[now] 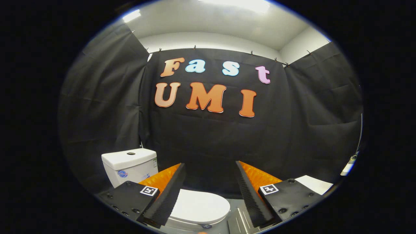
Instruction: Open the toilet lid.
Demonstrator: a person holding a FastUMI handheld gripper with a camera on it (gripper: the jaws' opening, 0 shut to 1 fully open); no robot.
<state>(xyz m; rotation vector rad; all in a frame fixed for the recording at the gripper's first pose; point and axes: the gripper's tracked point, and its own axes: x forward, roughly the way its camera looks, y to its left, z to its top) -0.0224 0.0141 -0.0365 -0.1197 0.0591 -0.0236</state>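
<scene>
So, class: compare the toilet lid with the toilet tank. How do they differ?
The toilet lid is flat and rounded; the toilet tank is a boxy, upright block. The lid lies closed between the open hand-held gripper fingers; the tank stands beyond the left finger, with a button on top. Both are white.

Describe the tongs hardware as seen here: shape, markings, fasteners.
The tongs have two long wedge-shaped fingers with ribbed inner faces. Each sits on a flat black mounting plate with dark screws and a square black-and-white fiducial marker.
</scene>
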